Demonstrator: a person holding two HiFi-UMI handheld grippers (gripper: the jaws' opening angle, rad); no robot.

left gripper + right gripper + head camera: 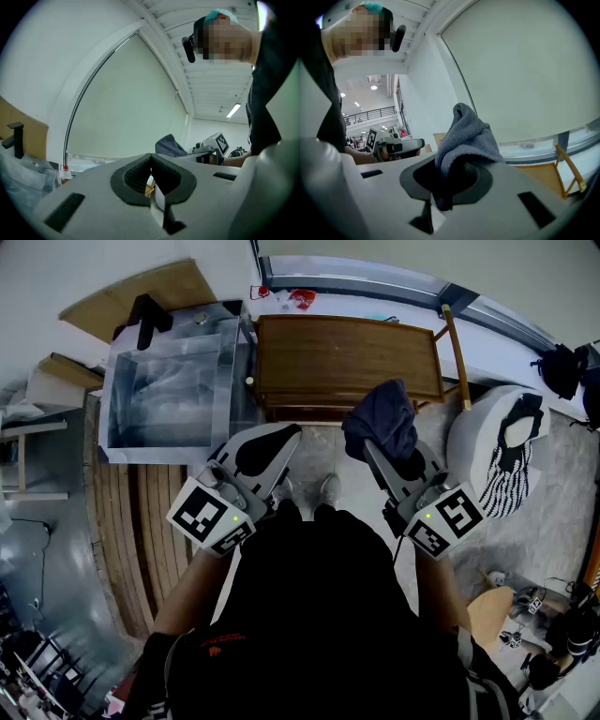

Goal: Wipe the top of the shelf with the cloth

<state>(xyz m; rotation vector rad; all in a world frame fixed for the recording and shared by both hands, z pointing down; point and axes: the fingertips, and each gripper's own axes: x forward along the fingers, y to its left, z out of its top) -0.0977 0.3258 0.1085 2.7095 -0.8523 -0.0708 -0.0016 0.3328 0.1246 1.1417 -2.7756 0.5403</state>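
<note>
Right gripper (377,452) has its jaws pinching the cloth (382,418), a dark grey-blue bunch that stands up out of the jaws in the right gripper view (467,137) and hangs partly down between them. The cloth is held in the air just in front of the shelf (347,357), at the shelf's front right corner, overlapping its edge in the head view; whether it touches the top can't be told. Left gripper (279,441) sits in front of the shelf's front left corner, jaws pressed together at the tips with nothing in them, same in the left gripper view (151,165). The shelf's wooden top is bare. A clear plastic box (167,390) stands just left of the shelf, and a white round stool (487,427) right of it.
</note>
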